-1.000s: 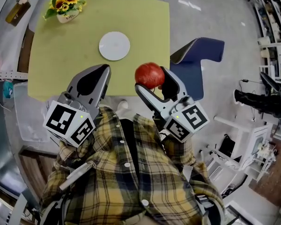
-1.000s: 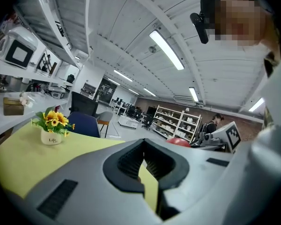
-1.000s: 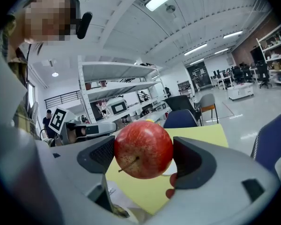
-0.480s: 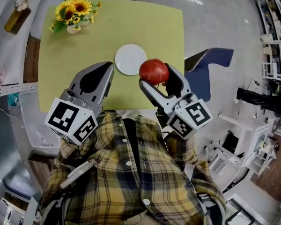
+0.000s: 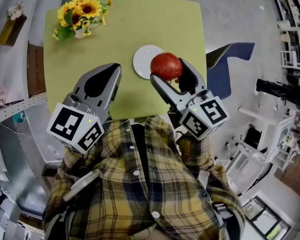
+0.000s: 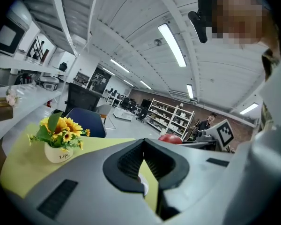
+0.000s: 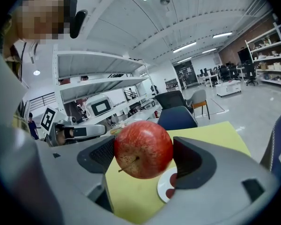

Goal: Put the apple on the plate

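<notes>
**Over the table's near right side: apple held above the plate's edge**

Over the yellow-green table [image 5: 115,29], the right gripper [image 5: 168,73] clamps the red apple [image 5: 166,65] in the air. From the head view, the apple overlaps the white plate [image 5: 142,59] at its right edge. The left gripper [image 5: 115,68] hovers nearby, jaws together, empty. A sunflower pot [image 5: 79,19] stands far left.

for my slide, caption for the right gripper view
Right gripper holding a red apple over the yellow table, white plate nearby

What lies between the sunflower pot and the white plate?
Nothing; the head view shows bare green tabletop between the sunflower pot and the plate.
</notes>
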